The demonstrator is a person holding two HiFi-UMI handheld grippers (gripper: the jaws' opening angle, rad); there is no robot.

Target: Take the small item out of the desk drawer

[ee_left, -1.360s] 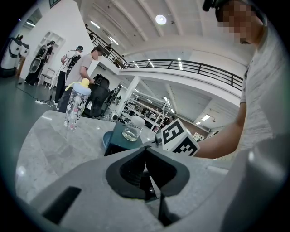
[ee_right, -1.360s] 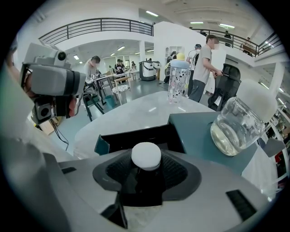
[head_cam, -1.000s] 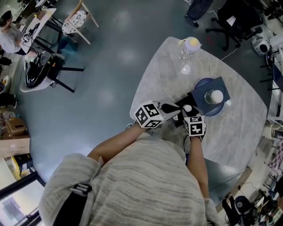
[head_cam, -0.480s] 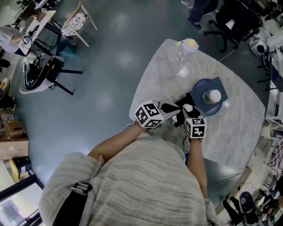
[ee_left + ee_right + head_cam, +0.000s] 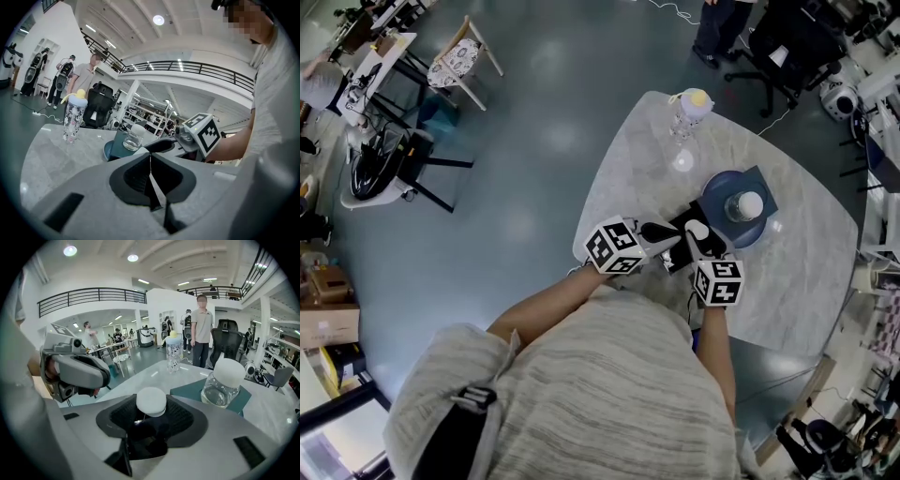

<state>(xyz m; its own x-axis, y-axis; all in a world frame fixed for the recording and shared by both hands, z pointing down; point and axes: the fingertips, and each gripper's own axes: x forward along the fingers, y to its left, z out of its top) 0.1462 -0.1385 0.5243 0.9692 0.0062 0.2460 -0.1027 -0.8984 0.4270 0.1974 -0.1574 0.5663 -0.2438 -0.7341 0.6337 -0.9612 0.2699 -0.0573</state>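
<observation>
– What did the right gripper (image 5: 150, 414) have?

– A small white round item (image 5: 151, 401). The jaws were closed on it from both sides, so it sat pinched at their tips with its top showing above them.

– And the left gripper (image 5: 150, 165)?

– Jaws pressed together, with only a thin seam between them and nothing held. It sat just beside the right one, at the near edge of the table (image 5: 656, 159).

– Where was the item relative to everything else?

– Above the table's near side, a little short of the jar (image 5: 222, 389). The jar was clear glass with a white lid and stood on a teal mat (image 5: 187, 391). Item and jar were near each other but apart.

– Was the drawer visible?

– From the head view, a dark shape (image 5: 675, 258) lay under both grippers. I could not tell whether it was the drawer, or whether it stood open.

– Anything else on the table?

– A patterned bottle (image 5: 173, 352) with a yellow cap stood upright at the far edge, well apart from the jar. Beyond it a person (image 5: 202, 329) stood on the floor.
</observation>
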